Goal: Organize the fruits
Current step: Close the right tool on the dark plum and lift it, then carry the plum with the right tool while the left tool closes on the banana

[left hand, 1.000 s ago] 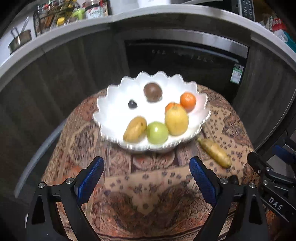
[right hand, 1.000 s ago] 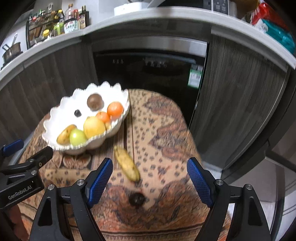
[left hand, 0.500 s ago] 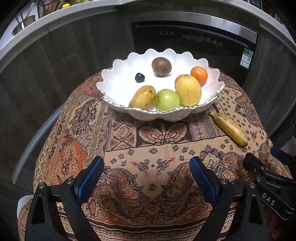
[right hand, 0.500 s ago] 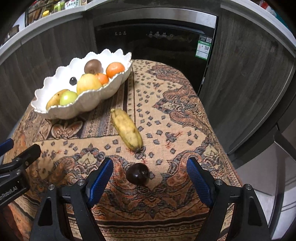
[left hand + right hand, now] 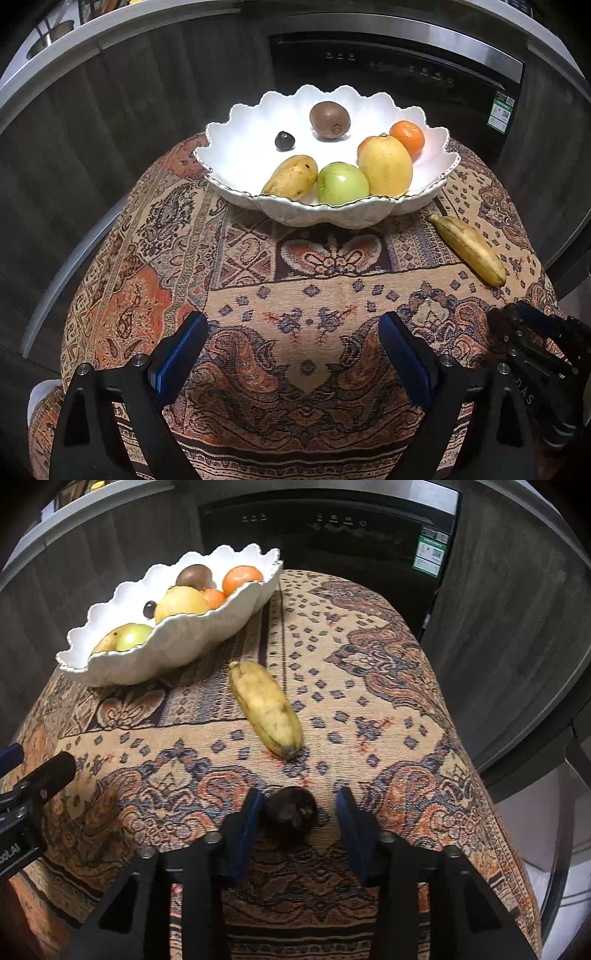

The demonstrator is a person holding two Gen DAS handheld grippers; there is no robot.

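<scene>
Two fruits lie outside the scalloped white bowl [image 5: 436,192]: a dark round fruit [image 5: 290,818] near the front of the patterned cloth [image 5: 369,686], and a yellow banana [image 5: 266,709] between it and the bowl. The right gripper [image 5: 299,823] straddles the dark fruit, jaws partly parted, left pad about touching it. The left gripper [image 5: 290,354] hovers wide apart over bare cloth, facing the bowl's mango [image 5: 291,177], green apple [image 5: 341,183], lemon [image 5: 386,166], tangerines [image 5: 406,137] and kiwi [image 5: 329,120].

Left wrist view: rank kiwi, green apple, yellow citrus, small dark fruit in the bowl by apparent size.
1. Yellow citrus
2. Green apple, close behind; it sits slightly nearer the camera, so the gap is unsure
3. Kiwi, farther back, so it may read small
4. Small dark fruit, clearly smallest
</scene>
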